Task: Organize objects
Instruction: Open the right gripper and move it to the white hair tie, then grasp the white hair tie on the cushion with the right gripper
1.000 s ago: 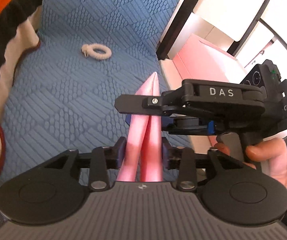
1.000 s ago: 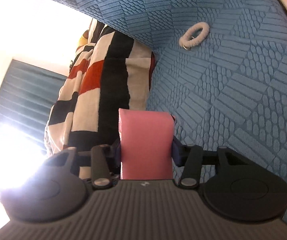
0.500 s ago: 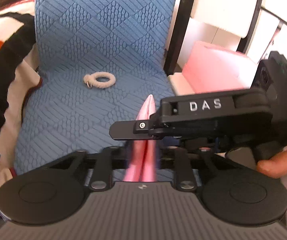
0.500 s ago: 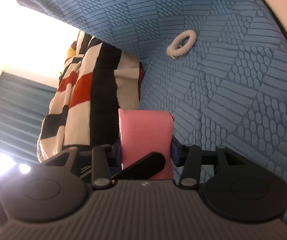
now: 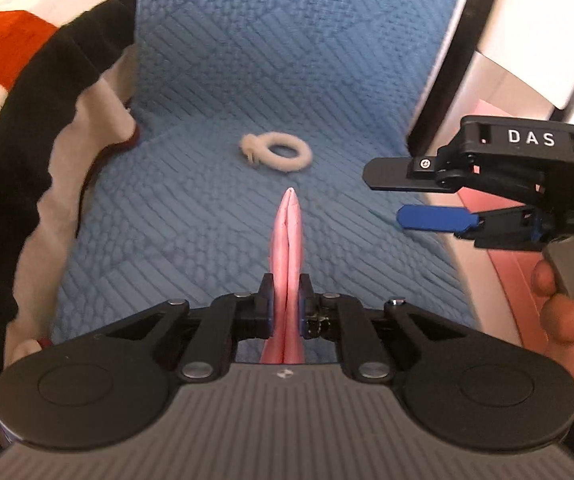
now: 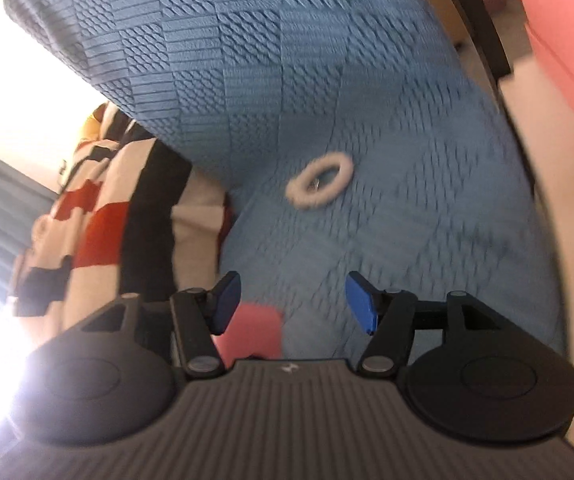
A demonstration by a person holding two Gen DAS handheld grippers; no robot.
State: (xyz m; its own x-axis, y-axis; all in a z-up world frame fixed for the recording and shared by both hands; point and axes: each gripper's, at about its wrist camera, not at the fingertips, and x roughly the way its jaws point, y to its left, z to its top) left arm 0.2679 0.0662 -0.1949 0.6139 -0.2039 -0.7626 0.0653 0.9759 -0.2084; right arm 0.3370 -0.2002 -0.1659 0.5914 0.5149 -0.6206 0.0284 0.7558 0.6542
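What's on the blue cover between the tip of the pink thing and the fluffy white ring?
Nothing. In the left wrist view, only bare blue quilted cover lies between the pink cloth and the white hair tie.

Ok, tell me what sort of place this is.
Probably a bedroom or living room: a blue quilted cover, a striped blanket beside it, and a white hair tie lying on the cover.

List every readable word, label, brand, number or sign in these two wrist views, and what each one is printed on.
"DAS": white capitals on the black upper body of the right gripper, seen from the left wrist view.
A small pale logo mark sits on the grey ribbed housing of each camera mount in both views; too small to read.
Nothing readable on the pink cloth, the white hair tie, the blue textured cover or the striped blanket.
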